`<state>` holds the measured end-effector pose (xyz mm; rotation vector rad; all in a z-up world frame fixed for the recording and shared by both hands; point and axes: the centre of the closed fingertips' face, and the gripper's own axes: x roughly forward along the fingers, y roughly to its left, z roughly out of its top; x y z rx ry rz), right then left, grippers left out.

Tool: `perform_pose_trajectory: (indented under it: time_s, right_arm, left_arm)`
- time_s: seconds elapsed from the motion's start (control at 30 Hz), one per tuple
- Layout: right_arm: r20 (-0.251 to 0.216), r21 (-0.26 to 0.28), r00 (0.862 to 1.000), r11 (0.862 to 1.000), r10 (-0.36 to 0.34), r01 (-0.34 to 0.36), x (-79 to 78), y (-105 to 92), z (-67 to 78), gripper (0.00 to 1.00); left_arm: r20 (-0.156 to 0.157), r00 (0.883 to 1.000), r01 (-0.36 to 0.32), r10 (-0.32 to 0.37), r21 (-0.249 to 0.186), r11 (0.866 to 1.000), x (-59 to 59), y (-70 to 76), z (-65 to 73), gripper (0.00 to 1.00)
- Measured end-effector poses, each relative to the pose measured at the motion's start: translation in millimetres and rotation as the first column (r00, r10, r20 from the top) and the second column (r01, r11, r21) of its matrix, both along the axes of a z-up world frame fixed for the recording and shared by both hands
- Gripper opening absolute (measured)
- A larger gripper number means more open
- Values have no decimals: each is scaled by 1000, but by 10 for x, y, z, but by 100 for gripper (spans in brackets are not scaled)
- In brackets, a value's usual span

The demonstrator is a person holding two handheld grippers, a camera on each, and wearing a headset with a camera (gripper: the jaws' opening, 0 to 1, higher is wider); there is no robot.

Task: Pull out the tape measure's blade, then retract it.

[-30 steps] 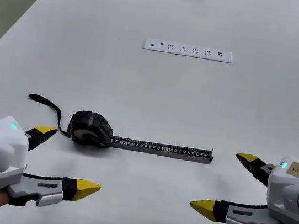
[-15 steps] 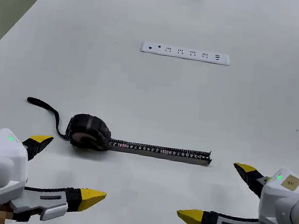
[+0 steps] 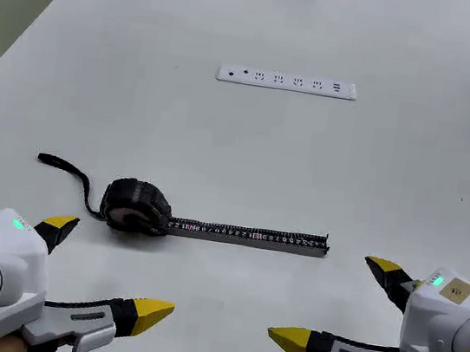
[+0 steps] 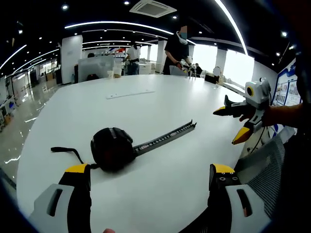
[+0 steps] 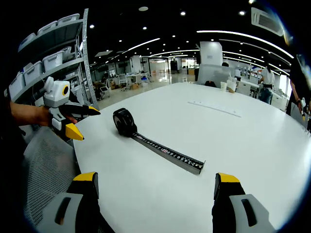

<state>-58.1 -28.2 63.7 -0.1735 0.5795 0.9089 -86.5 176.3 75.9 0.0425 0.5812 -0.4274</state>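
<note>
Backing slightly from the extended tape measure, left gripper and right gripper stay spread.

Table: open white surface between tape measure and power strip, well apart. Obstacles: blade lying flat across the middle; strap trailing to its left.

Bright, even overhead light, soft shadows (fisheye warp in gripper views)
</note>
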Motion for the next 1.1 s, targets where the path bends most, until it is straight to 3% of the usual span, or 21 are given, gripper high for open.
perform_pose_trajectory:
  time_s: [0.1,1.1]
  right_arm:
    - [0,-2,1000,1000,-1,1,-15,14,12,99]
    - [-11,-3,1000,1000,-8,8,-28,33,23,99]
  left_arm:
    - [14,1000,0,0,22,1000,-10,-18,2,99]
    - [6,997,-75,75,-3,997,33,30,-30,99]
